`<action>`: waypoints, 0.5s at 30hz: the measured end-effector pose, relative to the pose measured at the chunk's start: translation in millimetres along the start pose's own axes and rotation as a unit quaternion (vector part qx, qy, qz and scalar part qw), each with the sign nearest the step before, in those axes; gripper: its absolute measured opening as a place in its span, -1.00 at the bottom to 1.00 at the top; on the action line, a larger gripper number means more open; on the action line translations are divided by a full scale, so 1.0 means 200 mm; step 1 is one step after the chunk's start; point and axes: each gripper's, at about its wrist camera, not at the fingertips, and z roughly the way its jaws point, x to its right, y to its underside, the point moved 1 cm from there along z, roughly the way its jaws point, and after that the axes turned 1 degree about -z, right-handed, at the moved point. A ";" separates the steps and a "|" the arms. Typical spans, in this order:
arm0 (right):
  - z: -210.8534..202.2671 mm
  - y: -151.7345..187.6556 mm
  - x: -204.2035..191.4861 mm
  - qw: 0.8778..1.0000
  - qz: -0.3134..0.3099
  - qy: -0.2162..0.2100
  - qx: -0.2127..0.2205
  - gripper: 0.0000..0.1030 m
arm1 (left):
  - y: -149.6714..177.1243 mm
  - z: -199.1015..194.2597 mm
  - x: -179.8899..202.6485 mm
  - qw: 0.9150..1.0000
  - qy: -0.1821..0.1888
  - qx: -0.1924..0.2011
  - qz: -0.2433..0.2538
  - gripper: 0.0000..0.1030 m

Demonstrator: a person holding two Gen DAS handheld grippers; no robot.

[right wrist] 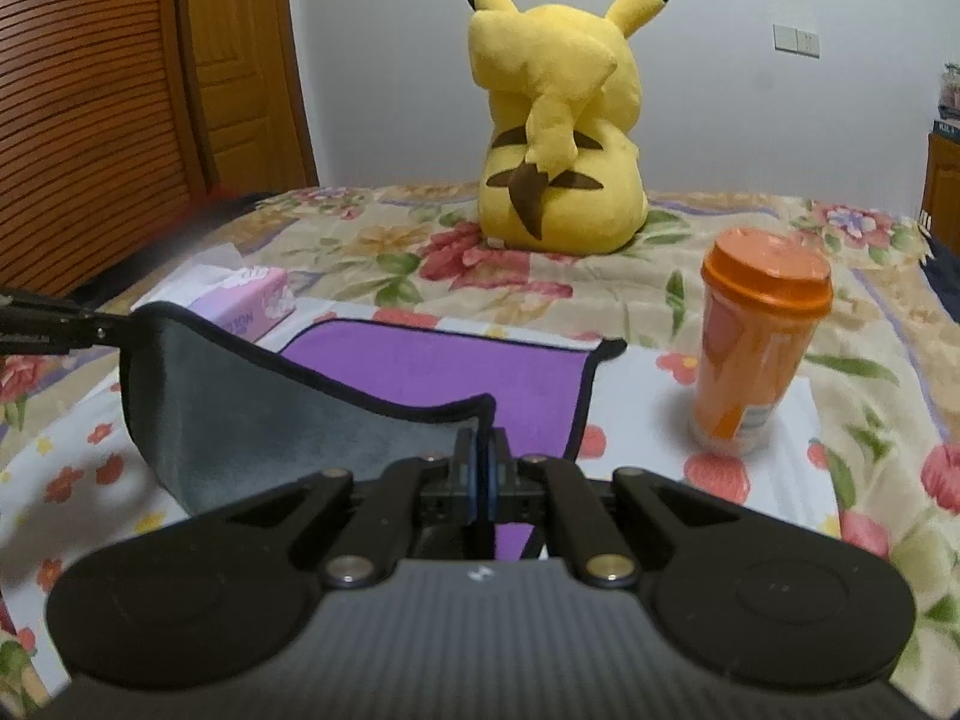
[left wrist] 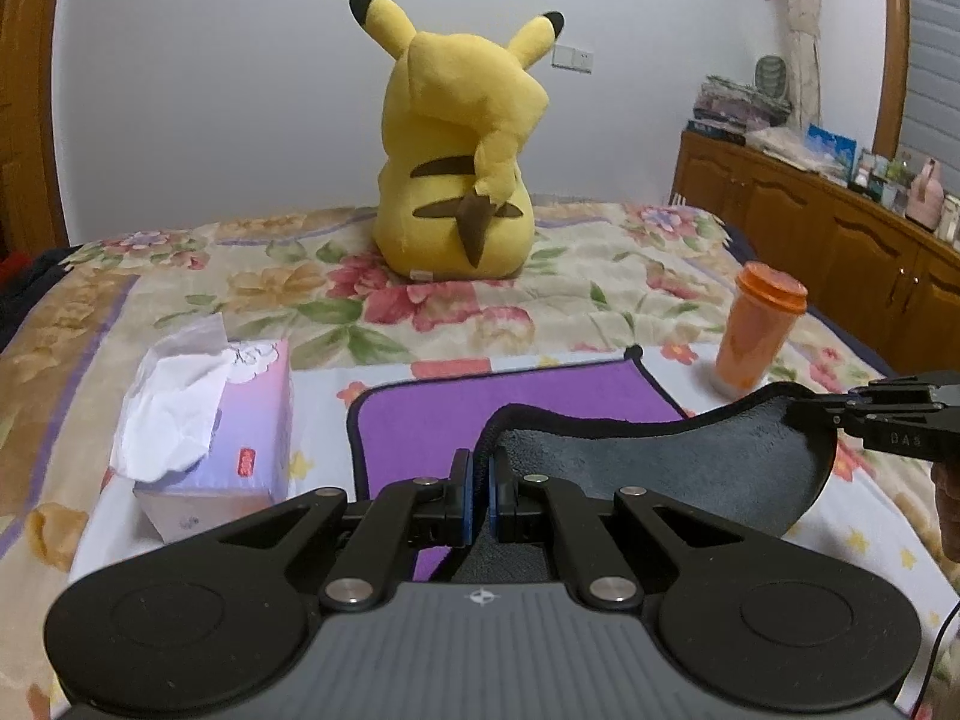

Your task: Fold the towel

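A towel (left wrist: 456,414), purple on top and grey underneath with black trim, lies on the floral bed. Its near edge is lifted off the bed, showing the grey underside (left wrist: 660,468). My left gripper (left wrist: 480,480) is shut on the near left corner. My right gripper (right wrist: 481,456) is shut on the near right corner; it also shows in the left wrist view (left wrist: 840,414). In the right wrist view the towel (right wrist: 432,366) sags between the two grippers, and the left gripper (right wrist: 90,324) enters from the left edge. The far half lies flat.
A pink tissue box (left wrist: 222,432) sits left of the towel. An orange lidded cup (right wrist: 756,348) stands to its right. A yellow plush toy (left wrist: 462,144) sits at the far side of the bed. A wooden cabinet (left wrist: 840,240) runs along the right.
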 end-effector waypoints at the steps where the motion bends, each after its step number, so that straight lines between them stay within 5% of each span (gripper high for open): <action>1: 0.00 -0.01 0.00 1.000 -0.002 0.001 0.002 -0.92 | -0.01 0.00 0.00 1.000 0.000 0.003 -0.001 -0.84; 15: 0.08 -0.17 0.04 0.999 -0.033 0.027 0.033 -0.92 | -0.16 0.11 -0.05 1.000 -0.010 0.027 -0.009 -0.84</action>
